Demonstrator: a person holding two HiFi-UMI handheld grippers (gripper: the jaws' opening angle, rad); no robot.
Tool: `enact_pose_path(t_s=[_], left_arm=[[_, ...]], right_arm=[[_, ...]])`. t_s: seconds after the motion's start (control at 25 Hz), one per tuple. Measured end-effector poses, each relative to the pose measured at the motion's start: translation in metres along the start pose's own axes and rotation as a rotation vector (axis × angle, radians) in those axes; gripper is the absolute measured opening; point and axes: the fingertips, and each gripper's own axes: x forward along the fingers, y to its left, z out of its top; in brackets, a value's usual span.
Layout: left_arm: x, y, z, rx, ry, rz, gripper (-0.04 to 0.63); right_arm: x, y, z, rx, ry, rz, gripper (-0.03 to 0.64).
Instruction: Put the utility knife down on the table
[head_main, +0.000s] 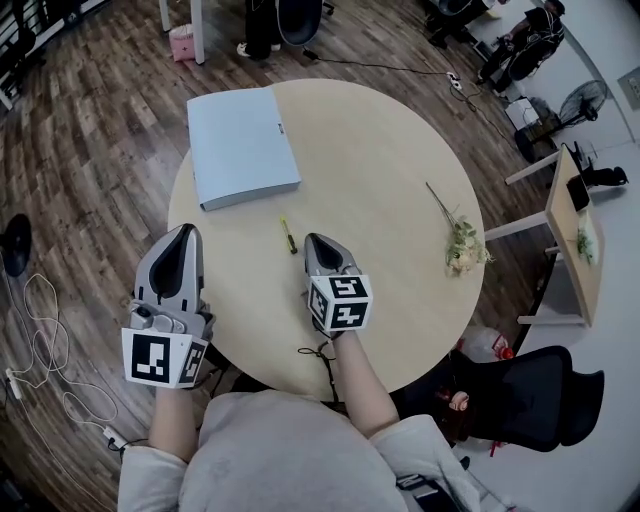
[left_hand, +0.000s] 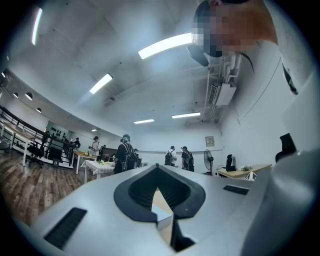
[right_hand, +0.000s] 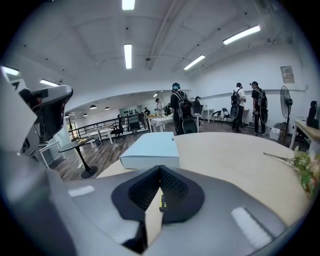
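Note:
The utility knife (head_main: 287, 235), small, slim and yellow-green, lies flat on the round wooden table (head_main: 390, 170) near its middle. My right gripper (head_main: 318, 240) rests just right of it, jaws shut and holding nothing; in the right gripper view a sliver of the knife (right_hand: 161, 201) shows through the slit below the closed tips of the gripper (right_hand: 160, 167). My left gripper (head_main: 184, 232) sits at the table's left edge, apart from the knife, also shut and empty. In the left gripper view the left gripper (left_hand: 158, 167) points out over the room.
A pale blue binder (head_main: 240, 145) lies at the table's far left, and it also appears ahead of the right gripper as the binder (right_hand: 150, 150). A dried flower sprig (head_main: 458, 240) lies at the right edge. A black chair (head_main: 530, 395) and cables (head_main: 40, 300) are on the floor.

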Motion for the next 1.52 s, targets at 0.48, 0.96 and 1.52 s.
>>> enact_pose_path(t_s=[0.48, 0.96, 1.52], left_arm=[[-0.021, -0.051, 0.031, 0.014, -0.063, -0.062, 0.008], [-0.047, -0.088, 0.057, 0.041, -0.118, -0.089, 0.008], [-0.073, -0.127, 0.079, 0.068, -0.177, -0.094, 0.008]], right_arm=[[-0.096, -0.004, 0.050, -0.024, -0.186, -0.048, 0.011], [-0.179, 0.004, 0.087, -0.098, -0.339, -0.081, 0.011], [-0.259, 0.000, 0.106, -0.118, -0.482, -0.100, 0.011]])
